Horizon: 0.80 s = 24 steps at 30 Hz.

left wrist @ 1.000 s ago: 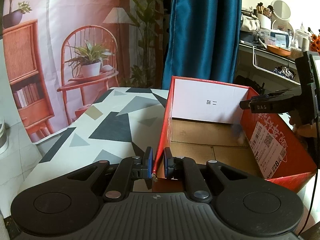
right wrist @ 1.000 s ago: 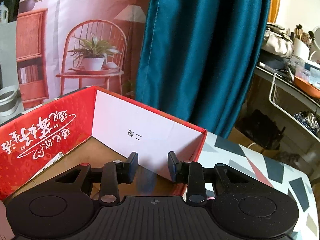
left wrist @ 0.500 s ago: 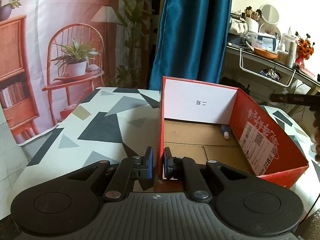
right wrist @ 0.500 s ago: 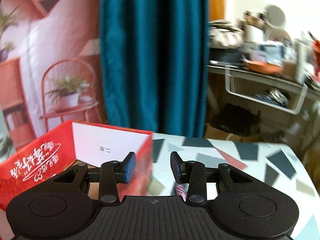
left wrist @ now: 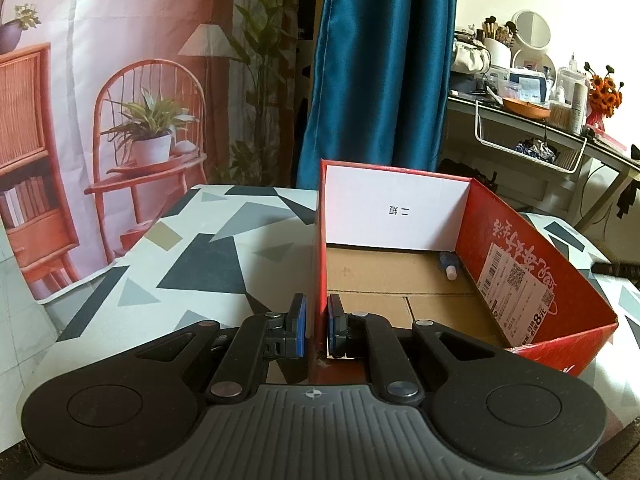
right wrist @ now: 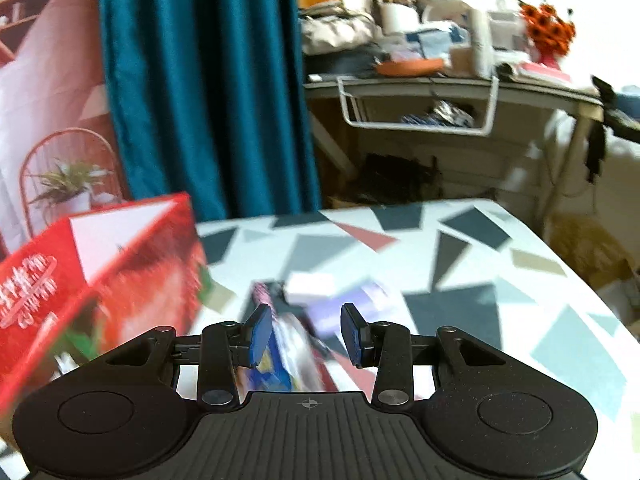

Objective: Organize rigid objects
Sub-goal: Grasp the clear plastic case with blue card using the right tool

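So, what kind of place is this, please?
Probably a room at home, dressed as a recording corner: a cluttered dressing table with a round mirror, a teal curtain and a printed furniture backdrop.

My left gripper (left wrist: pixel 317 330): low centre of frame, pads clamped tight. My right gripper (right wrist: pixel 308 334): low centre, jaws apart, nothing gripped.

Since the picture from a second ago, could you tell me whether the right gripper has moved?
Yes. The right gripper has swung rightward off the red box, which now sits at its view's left, and points at blurred items on the patterned table.
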Each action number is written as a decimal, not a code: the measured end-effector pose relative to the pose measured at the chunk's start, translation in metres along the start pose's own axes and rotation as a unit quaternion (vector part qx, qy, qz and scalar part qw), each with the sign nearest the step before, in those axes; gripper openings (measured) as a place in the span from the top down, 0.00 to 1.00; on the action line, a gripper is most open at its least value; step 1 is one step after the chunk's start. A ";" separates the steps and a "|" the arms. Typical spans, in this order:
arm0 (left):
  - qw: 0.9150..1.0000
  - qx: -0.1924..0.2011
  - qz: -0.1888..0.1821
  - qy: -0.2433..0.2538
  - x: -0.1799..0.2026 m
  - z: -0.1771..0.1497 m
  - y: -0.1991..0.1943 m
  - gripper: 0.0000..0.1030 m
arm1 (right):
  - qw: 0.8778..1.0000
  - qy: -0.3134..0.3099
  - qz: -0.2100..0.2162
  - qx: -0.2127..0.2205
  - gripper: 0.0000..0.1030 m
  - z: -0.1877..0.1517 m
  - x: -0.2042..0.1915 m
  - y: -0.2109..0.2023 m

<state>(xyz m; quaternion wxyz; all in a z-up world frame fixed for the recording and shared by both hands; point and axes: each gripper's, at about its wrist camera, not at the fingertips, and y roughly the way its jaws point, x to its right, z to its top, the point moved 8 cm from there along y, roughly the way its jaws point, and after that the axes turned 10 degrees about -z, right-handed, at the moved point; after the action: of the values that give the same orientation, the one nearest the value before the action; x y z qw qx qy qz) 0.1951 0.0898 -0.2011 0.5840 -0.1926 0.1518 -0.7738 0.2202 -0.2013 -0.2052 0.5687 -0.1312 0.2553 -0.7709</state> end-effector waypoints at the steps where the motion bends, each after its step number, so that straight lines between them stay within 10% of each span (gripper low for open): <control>1: 1.000 0.001 0.001 0.000 0.000 0.000 0.000 0.89 | 1.000 0.002 -0.002 -0.006 0.65 -0.006 0.004 0.001; 6: 1.000 0.002 0.005 0.000 0.001 0.000 -0.001 0.89 | 1.000 0.001 -0.007 -0.029 0.64 -0.030 0.010 0.005; 14: 1.000 0.003 0.007 0.001 0.001 0.000 -0.001 0.89 | 0.999 -0.042 -0.009 -0.013 0.33 -0.038 -0.009 0.009; 24: 1.000 0.004 0.007 0.001 0.001 0.000 -0.001 0.89 | 0.996 -0.088 -0.013 -0.013 0.32 -0.042 -0.029 0.026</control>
<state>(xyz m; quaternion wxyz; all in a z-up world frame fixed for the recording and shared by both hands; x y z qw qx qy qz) 0.1935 0.0889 -0.2004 0.5902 -0.1883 0.1513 -0.7703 0.2297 -0.1693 -0.2519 0.5775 -0.2090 0.2123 -0.7601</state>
